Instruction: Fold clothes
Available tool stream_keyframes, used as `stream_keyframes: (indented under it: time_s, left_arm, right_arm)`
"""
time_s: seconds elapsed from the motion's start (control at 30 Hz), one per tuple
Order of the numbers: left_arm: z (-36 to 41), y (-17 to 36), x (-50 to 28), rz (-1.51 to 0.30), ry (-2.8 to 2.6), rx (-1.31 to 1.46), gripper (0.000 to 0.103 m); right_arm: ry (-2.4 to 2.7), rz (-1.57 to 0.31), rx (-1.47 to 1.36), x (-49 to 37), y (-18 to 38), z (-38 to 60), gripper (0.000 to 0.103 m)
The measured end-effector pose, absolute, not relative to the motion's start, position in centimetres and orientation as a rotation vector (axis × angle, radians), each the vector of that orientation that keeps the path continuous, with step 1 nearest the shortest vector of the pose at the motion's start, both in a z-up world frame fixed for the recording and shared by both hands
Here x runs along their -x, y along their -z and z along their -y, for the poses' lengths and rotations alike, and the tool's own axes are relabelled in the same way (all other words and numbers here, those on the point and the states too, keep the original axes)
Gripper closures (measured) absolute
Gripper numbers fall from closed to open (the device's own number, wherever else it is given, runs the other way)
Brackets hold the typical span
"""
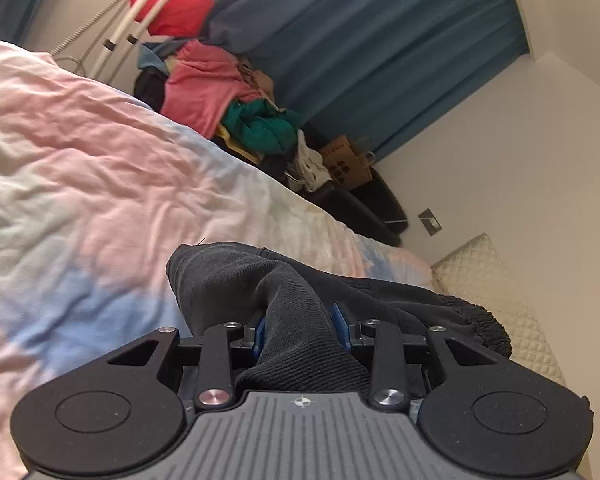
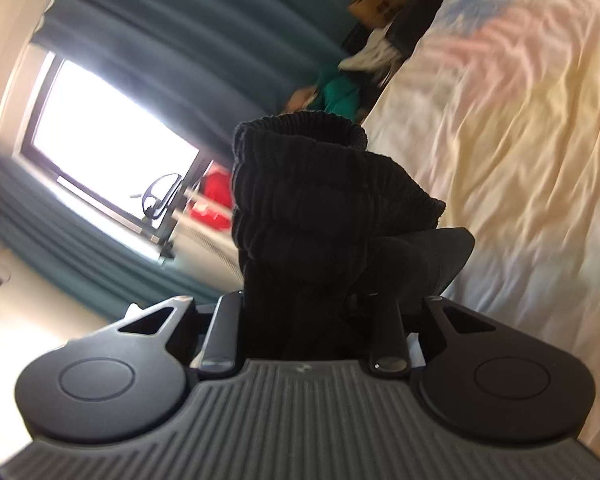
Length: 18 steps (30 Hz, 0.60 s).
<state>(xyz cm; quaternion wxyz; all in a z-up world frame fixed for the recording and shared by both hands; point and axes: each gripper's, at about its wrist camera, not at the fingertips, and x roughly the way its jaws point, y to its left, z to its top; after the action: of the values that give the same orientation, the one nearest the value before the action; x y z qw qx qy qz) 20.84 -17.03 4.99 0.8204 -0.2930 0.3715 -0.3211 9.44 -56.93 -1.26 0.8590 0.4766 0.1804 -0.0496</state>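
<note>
The left gripper (image 1: 300, 330), tipped slightly down over the pastel duvet (image 1: 100, 168), pinches a bunched fold of the black garment (image 1: 260, 280) between its blue pads (image 1: 342, 326); the elastic waistband (image 1: 480, 320) trails off to the right. The right gripper (image 2: 312, 312), rolled sideways, is clamped on the same garment's ribbed waistband, held clear of the bed. Beyond the bed a heap of clothes (image 1: 220, 88) lies before teal curtains (image 1: 380, 60), with a cardboard box (image 1: 348, 162) beside it; its contents cannot be made out.
</note>
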Motion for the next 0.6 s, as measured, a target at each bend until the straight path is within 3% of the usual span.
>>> stream_keyframes:
  time_s: [0.17, 0.3, 0.6]
  left_arm:
    - [29.9, -4.2, -27.5, -0.842, 0.731, 0.583, 0.069]
    - [36.8, -1.8, -31.2, -0.856, 0.759, 0.497, 0.069]
    - [38.2, 6.8, -30.5, -0.940, 0.817, 0.284, 0.073]
  right_arm:
    - [0.236, -0.336, -0.963, -12.0, 0.1, 65.6, 0.074]
    - [0.314, -0.309, -0.997, -13.2, 3.0, 70.6, 0.074]
    - [0.407, -0.375, -1.120, -10.8, 13.9, 70.8, 0.074]
